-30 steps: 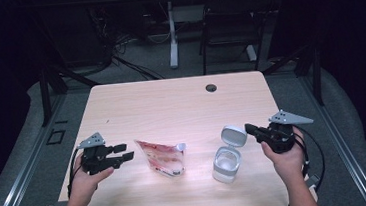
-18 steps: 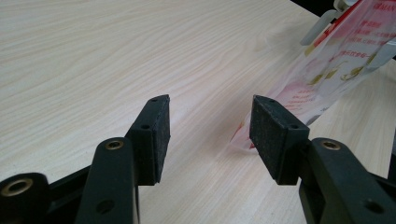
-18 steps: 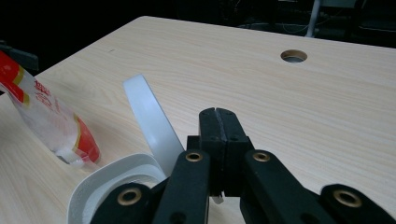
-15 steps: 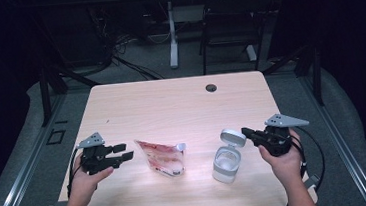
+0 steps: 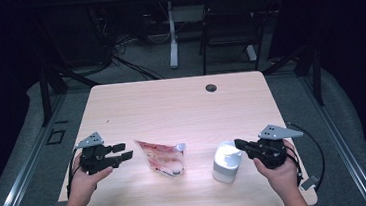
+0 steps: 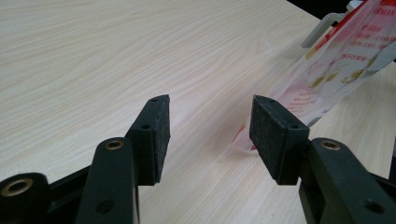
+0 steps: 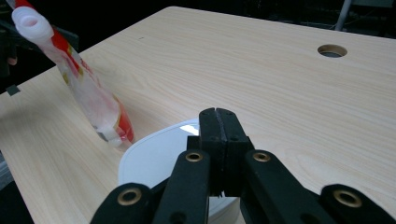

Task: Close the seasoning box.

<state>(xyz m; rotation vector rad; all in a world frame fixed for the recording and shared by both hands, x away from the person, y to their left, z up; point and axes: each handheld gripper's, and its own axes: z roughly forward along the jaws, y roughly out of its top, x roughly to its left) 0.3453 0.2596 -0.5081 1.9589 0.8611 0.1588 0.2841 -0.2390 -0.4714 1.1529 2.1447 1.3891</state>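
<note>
A red and white plastic pouch (image 5: 163,157) with a white spout lies at the table's near middle; it also appears as the pouch (image 6: 336,70) and the pouch (image 7: 93,98). My left gripper (image 5: 124,152) is open just left of it, and the left gripper (image 6: 210,116) holds nothing, with a pouch corner beyond its right jaw. A white container (image 5: 225,167) stands to the right of the pouch. My right gripper (image 5: 238,143) is shut on the edge of a white lid (image 5: 227,153) resting over that container. The right gripper (image 7: 217,114) has its jaws pressed together above the lid (image 7: 154,158).
The light wooden table (image 5: 181,108) has a round cable hole (image 5: 211,87) at its far side, the hole (image 7: 332,50) also showing beyond the right gripper. A dark chair (image 5: 229,23) and a table leg (image 5: 171,33) stand behind on the grey floor.
My right gripper has carried the lid left and down, from beside the container to on top of it. The left gripper and the pouch have stayed put.
</note>
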